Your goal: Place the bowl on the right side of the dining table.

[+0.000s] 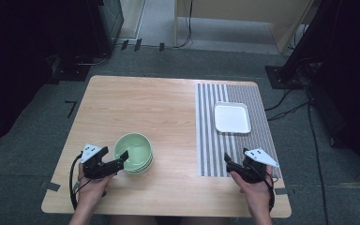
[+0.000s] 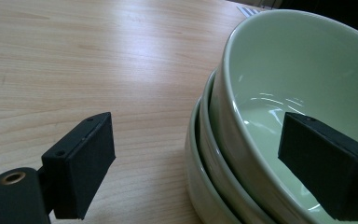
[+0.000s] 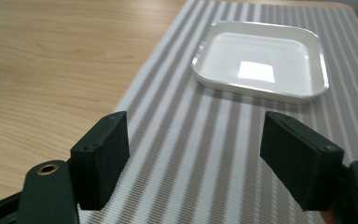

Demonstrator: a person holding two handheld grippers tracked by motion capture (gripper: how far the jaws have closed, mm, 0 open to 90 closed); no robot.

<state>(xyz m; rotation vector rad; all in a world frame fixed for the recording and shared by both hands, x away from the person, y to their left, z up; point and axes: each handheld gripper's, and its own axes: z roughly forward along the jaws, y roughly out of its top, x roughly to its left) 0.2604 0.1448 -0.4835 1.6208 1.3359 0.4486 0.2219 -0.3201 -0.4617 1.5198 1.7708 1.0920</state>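
From above, the left gripper reaches the stacked green bowls, its hand low at the wooden table edge. Its own view shows jaws apart, astride the top bowl's rim, perhaps not touching. The right gripper gapes over the striped mat, the white tray beyond.

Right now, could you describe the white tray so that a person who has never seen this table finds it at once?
On the wooden table, look to the striped mat that covers its right part. The white tray lies on the far half of that mat, ahead of the right gripper. It is square, shallow and empty, unlike the round green bowls stacked at the left.
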